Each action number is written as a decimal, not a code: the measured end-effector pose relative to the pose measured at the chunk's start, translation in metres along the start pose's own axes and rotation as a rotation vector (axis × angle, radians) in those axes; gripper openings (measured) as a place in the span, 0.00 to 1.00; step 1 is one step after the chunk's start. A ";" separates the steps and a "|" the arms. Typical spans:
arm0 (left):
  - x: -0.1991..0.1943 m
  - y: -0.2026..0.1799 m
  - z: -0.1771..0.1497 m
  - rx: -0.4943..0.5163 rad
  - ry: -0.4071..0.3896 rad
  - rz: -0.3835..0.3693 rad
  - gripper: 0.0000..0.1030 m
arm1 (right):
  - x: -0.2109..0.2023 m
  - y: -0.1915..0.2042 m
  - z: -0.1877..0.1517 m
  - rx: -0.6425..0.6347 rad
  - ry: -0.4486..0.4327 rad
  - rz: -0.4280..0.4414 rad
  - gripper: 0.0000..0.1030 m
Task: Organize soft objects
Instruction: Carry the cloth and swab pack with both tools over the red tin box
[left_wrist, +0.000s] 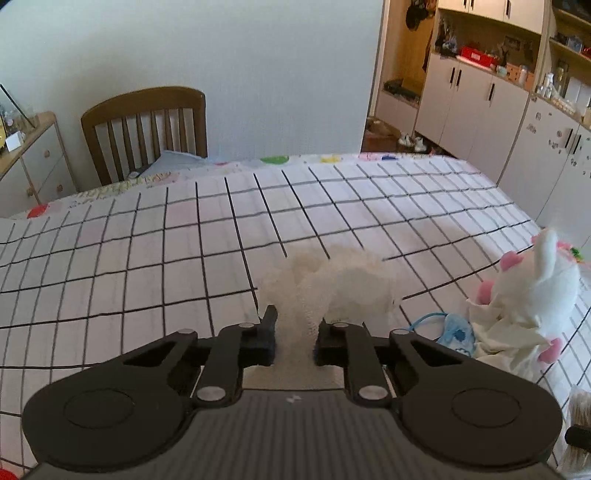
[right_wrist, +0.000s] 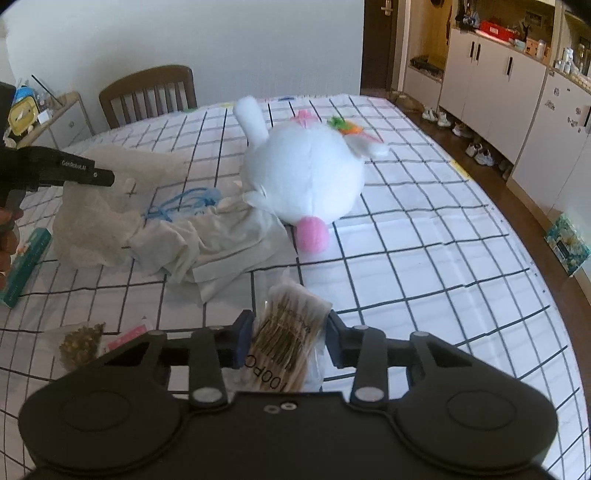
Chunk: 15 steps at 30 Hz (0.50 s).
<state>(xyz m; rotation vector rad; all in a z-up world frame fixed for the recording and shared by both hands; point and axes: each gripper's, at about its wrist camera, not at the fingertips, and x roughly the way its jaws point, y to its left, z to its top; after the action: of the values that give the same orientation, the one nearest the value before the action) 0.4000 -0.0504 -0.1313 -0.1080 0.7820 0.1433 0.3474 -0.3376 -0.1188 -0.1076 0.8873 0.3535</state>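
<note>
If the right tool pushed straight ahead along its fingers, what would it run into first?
Probably the cream cloth just ahead, then the white plush toy; depth is unclear. The right tool already grips the cotton swab pack.

White plush toy (right_wrist: 306, 173), black-grid white tablecloth (right_wrist: 406, 236).

The left hand-held gripper (left_wrist: 293, 334) is matte black plastic: two round, disc-topped housings sit at its outer rear corners, and flat linkage bars run forward from them to the short, blocky fingers (left_wrist: 266, 332). Silver pivot pins dot the linkages, larger ones near the body, smaller near the fingers. Between the discs lies a grey ribbed panel with a small white mark at its front edge

The right hand-held gripper (right_wrist: 288, 334) has the same black build, with bluish pads (right_wrist: 243, 338) on the inner finger faces and two small screws on a smooth black centre plate

Seen from the right wrist, the left unit's arm bears small white "GenRobot.AI" lettering
</note>
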 end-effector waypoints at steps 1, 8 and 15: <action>-0.004 0.001 0.001 -0.002 -0.009 0.002 0.16 | -0.004 -0.001 0.000 0.003 -0.006 0.003 0.37; -0.045 0.012 0.002 -0.035 -0.048 -0.032 0.16 | -0.033 0.005 0.005 -0.024 -0.042 0.060 0.37; -0.093 0.023 0.000 -0.051 -0.054 -0.047 0.16 | -0.065 0.024 0.010 -0.073 -0.070 0.137 0.37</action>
<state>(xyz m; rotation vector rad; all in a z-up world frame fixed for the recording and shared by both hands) 0.3311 -0.0355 -0.0667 -0.1701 0.7213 0.1217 0.3084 -0.3295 -0.0607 -0.1019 0.8144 0.5145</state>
